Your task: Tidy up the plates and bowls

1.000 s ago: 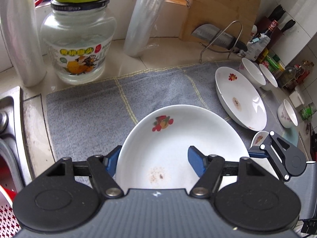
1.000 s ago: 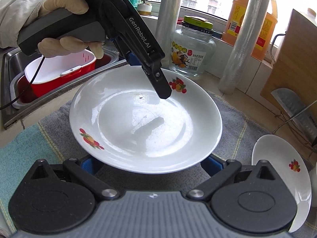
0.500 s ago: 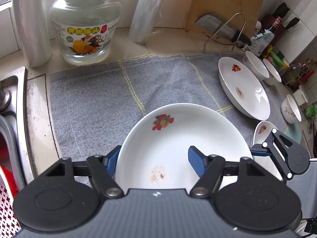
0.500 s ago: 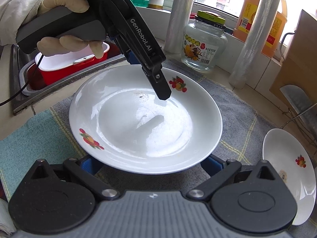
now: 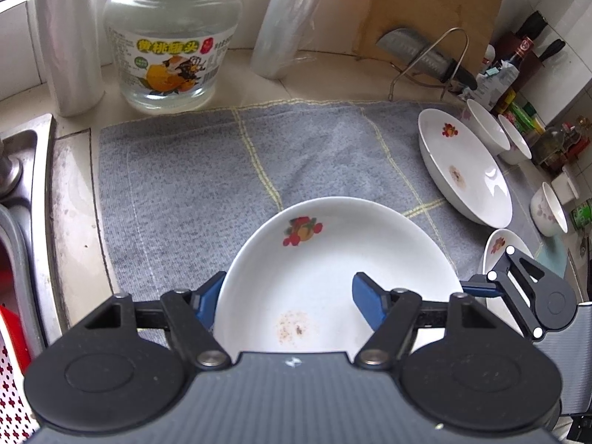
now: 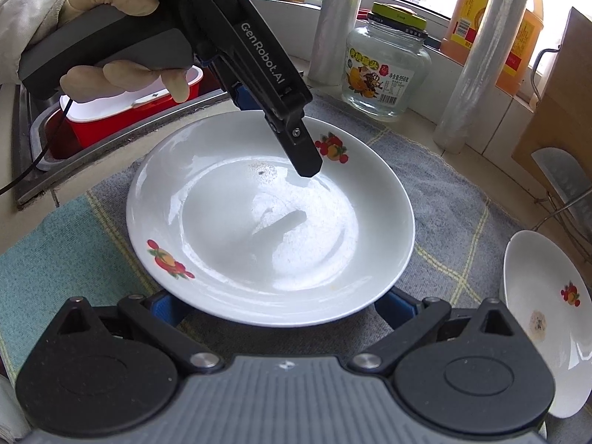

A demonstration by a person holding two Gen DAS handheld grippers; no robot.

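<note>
Kitchen counter beside a steel sink [image 5: 22, 170]; a grey towel [image 5: 192, 185] with yellow lines covers the counter, and a teal cloth [image 6: 40, 244] adjoins it in the right wrist view. Behind the towel: one glass jar [image 5: 170, 44], two rolls of cling film [image 5: 281, 18], a wooden board [image 5: 429, 7] with a cleaver [image 5: 418, 51] on a wire rack. A red basket [image 6: 122, 111] sits in the sink.

Count: two white plates with fruit print, four small bowls at the right edge of the towel.

Near plate [image 5: 333, 277]: the left gripper [image 5: 285, 299] grasps its rim, one blue finger outside and under the edge, the other inside the well. The plate is tilted slightly. A brown stain marks its centre.

The right gripper [image 6: 277, 303] is spread wide; both blue fingers lie beneath the plate's opposite edge, contact not discernible.

Second plate [image 5: 462, 166] lies on the towel to the right, well apart, also stained. Bowls [image 5: 484, 129] sit just beyond it.
</note>
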